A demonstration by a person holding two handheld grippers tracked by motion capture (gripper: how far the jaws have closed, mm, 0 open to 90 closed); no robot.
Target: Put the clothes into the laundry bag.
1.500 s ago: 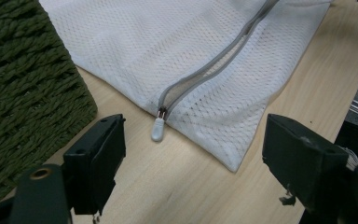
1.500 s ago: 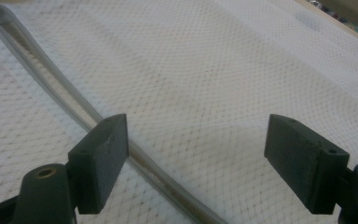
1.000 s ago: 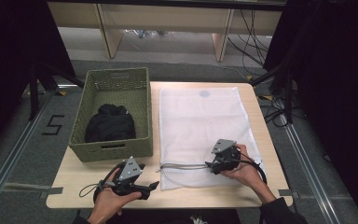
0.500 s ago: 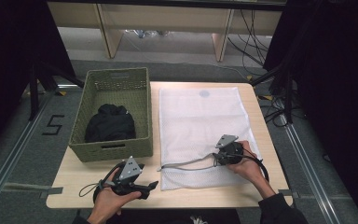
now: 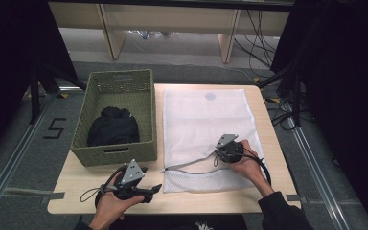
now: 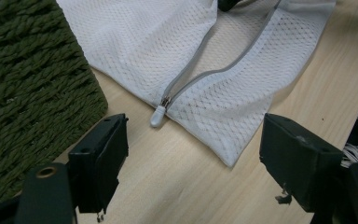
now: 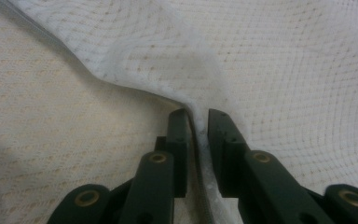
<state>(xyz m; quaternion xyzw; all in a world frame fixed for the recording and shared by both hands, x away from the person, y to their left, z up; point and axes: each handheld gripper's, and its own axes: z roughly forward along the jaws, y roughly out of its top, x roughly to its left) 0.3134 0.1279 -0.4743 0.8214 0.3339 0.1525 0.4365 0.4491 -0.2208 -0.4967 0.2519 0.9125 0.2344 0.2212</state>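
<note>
Your mesh bag [image 5: 206,129] lies flat on the right half of the counter [image 5: 67,184], its long side running from the bottom of the high view up toward the top, with the grey zipper [image 5: 191,168] crossing it near the bottom edge. Your right gripper [image 5: 229,149] sits on the bag at lower right of centre in that view, right by the zipper's right end. In the right gripper view its jaws have just been closing and now pinch a raised fold of the mesh along the zipper edge, clenched on the fabric.

Your left gripper [image 5: 141,188] rests at the lower left of the counter, jaws wide apart and holding nothing. In the left gripper view the white zipper pull [image 6: 157,116] lies on the wood just ahead of the jaws, between them, not touching. The green basket [image 5: 88,155] with a dark garment [image 5: 112,127] sits just left of the bag.
</note>
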